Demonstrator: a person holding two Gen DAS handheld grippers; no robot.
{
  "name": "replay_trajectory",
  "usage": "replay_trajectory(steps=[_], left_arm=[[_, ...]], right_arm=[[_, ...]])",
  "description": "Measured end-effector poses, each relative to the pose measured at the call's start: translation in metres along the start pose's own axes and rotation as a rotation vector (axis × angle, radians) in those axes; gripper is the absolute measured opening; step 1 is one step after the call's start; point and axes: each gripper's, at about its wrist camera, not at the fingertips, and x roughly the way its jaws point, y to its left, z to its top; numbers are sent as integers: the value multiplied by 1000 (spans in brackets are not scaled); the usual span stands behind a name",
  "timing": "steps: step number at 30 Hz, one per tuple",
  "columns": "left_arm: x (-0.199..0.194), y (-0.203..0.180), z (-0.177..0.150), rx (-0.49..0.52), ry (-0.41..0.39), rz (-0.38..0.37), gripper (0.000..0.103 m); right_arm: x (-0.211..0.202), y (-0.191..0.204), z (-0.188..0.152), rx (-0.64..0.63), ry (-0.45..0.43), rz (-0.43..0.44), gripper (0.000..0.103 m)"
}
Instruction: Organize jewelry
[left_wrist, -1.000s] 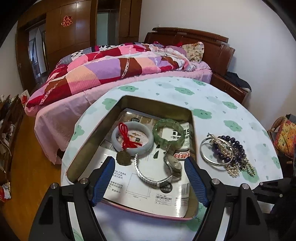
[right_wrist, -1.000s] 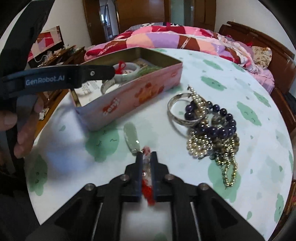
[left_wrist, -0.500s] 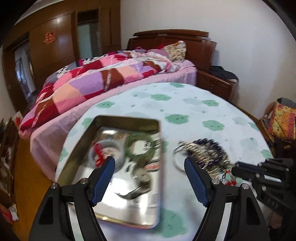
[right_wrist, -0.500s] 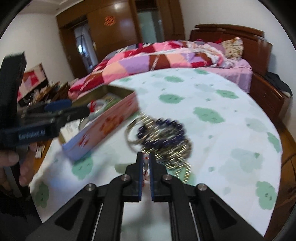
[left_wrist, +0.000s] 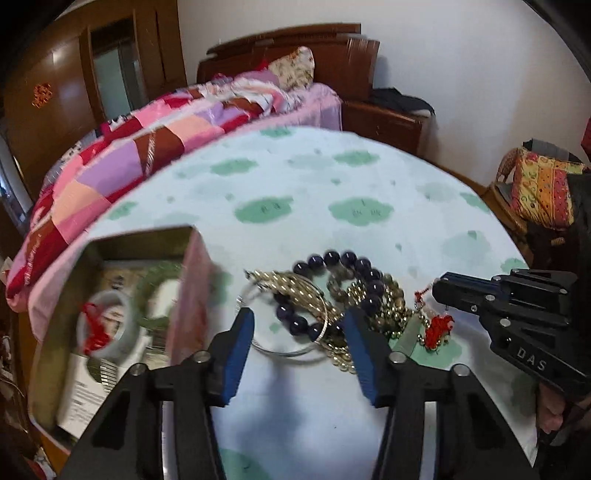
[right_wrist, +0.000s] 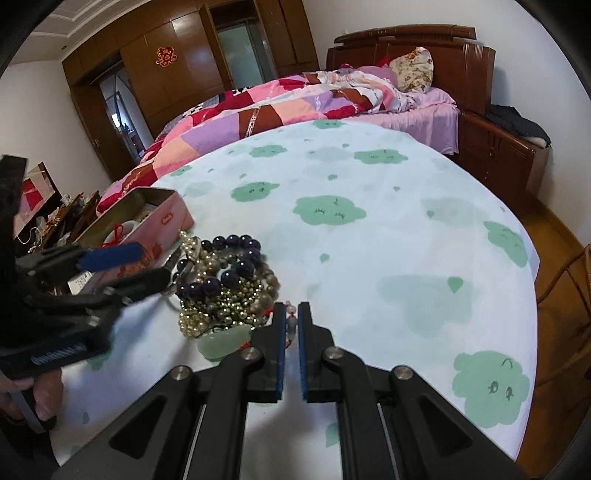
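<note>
A tangled heap of dark purple bead bracelet (left_wrist: 334, 258), silver bangle (left_wrist: 288, 350) and gold bead strands (right_wrist: 218, 306) lies beside the pink tin (right_wrist: 162, 218); a pale green pendant (right_wrist: 221, 341) rests alongside.

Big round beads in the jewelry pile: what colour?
Dark purple, nearly black; the beaded bracelet shows best in the left wrist view.

black tongs (left_wrist: 301, 334), blue pads (left_wrist: 240, 354), silver screws
</note>
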Motion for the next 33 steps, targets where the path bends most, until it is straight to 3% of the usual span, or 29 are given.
replay_trajectory(steps=[2, 6, 8, 13, 22, 26, 28, 29, 30, 32, 33], left_arm=[[5, 0, -2, -6, 4, -20, 43], [4, -9, -2, 22, 1, -75, 5], [1, -15, -4, 51, -4, -65, 4], [-5, -11, -9, 16, -13, -87, 0], [-46, -20, -13, 65, -131, -61, 0], [-40, -14, -12, 56, -119, -43, 0], [-34, -14, -13, 61, -96, -52, 3], [-31, -14, -14, 60, -86, -62, 13], [-28, -15, -15, 60, -74, -73, 32], [-25, -16, -17, 62, -72, -57, 54], [-24, -16, -18, 66, -81, -57, 54]], right_arm=[[-3, 0, -1, -5, -8, -3, 8], [-2, -1, -1, -5, -6, -5, 8], [-2, 0, -2, -9, -6, -8, 8], [-1, 0, -2, -9, -7, -9, 8], [0, 0, -2, -13, -5, -10, 8], [1, -1, -2, -12, -2, -7, 8], [0, -1, -2, -13, -2, -8, 8], [1, -2, -2, -13, -1, -7, 8], [1, -2, -2, -13, 1, -6, 8], [1, -1, -2, -12, 2, -6, 8], [1, -2, -3, -12, 3, -5, 8]])
